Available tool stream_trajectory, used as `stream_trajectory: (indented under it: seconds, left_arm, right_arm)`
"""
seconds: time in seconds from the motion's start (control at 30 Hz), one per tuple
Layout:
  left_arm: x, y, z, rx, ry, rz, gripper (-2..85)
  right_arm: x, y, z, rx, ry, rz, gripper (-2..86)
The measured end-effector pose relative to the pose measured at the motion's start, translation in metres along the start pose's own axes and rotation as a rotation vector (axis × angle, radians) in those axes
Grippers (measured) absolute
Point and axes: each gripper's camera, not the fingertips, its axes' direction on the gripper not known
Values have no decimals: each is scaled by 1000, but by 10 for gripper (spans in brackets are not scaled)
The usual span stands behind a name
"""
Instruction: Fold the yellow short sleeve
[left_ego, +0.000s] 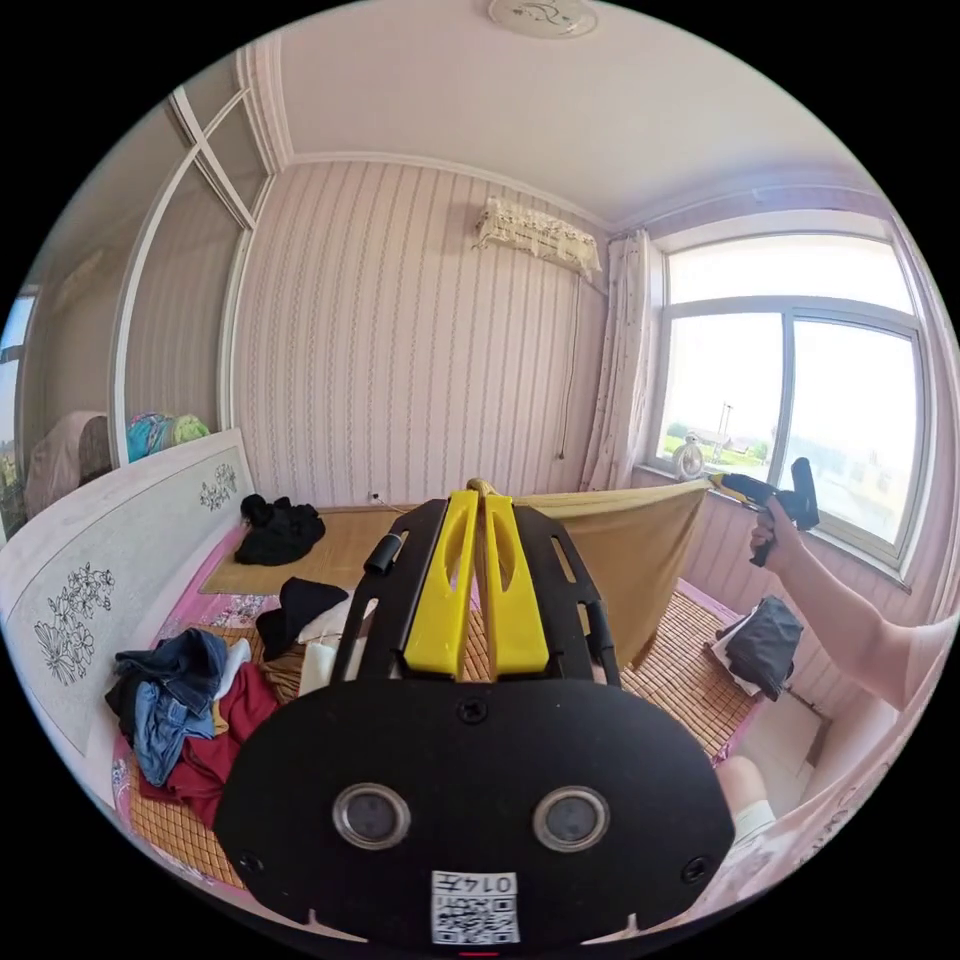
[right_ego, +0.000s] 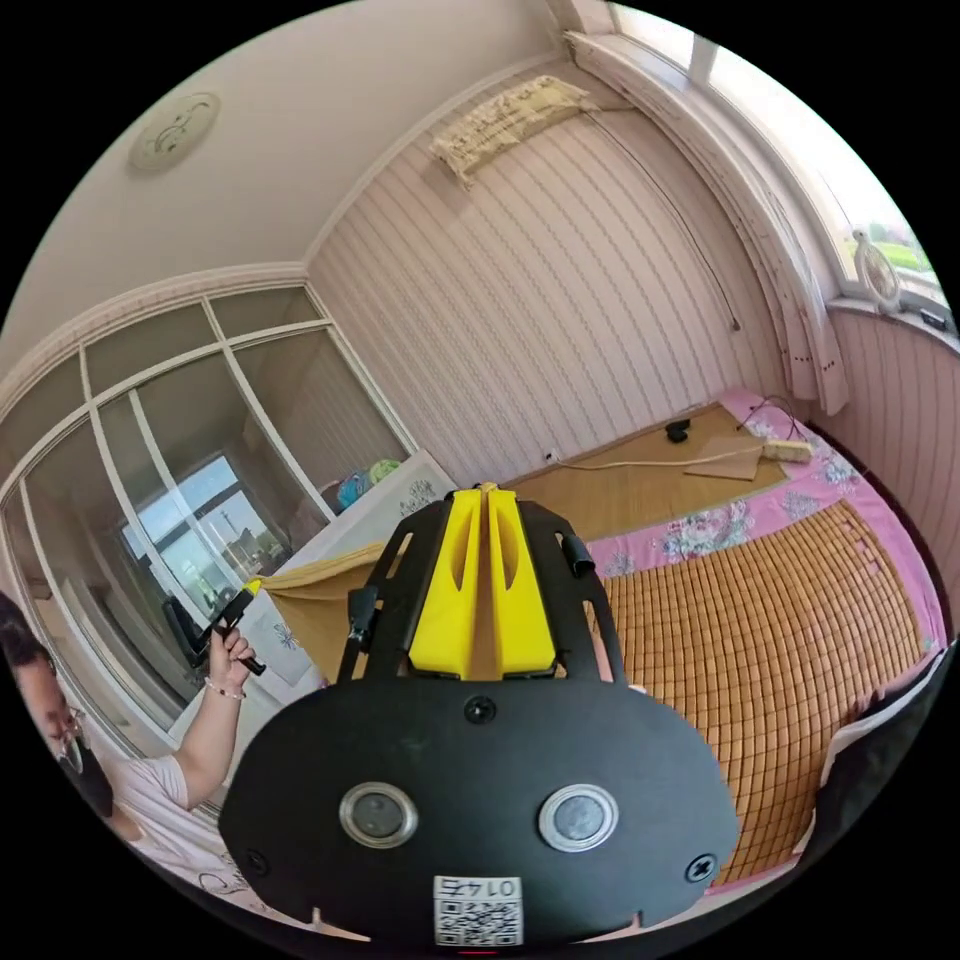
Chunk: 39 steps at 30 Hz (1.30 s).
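The yellow short-sleeve shirt (left_ego: 625, 560) hangs in the air above the bed, its top edge pulled taut between the two grippers. In the left gripper view my left gripper (left_ego: 484, 492) has its yellow jaws shut on one end of that edge. The right gripper (left_ego: 735, 487), held in a person's hand, pinches the other end near the window. In the right gripper view my right gripper (right_ego: 487, 492) is shut on the shirt (right_ego: 315, 600). From there the cloth runs left to the left gripper (right_ego: 243, 595) in the person's other hand. The black gripper bodies hide much of the shirt.
A bamboo mat (right_ego: 780, 640) covers the bed over a pink floral sheet. A heap of mixed clothes (left_ego: 185, 700) and a black garment (left_ego: 282, 530) lie near the white headboard (left_ego: 120, 540). A dark folded item (left_ego: 765, 640) sits at the bed's edge below the window.
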Motion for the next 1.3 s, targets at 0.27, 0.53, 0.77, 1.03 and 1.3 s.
stream_trajectory:
  seconds: [0.27,0.53,0.77,1.03,1.3]
  left_arm:
    - [-40,149,124,-435,61,-190,-8]
    - [-48,336,241,-842,66,-411,-7]
    - [-29,386,290,-1058,100,-343,-7]
    - [0,403,327,-1300,108,-195,-3]
    - [10,405,358,-1391,69,-92,55]
  right_arm:
    - [52,80,67,-355,113,-66,5]
    - [182,218,134,-664,228,435,5]
    - [199,247,135,-849,299,498,5]
    - [177,227,154,-1083,311,352,9]
    - [169,209,178,-1227,392,193,54]
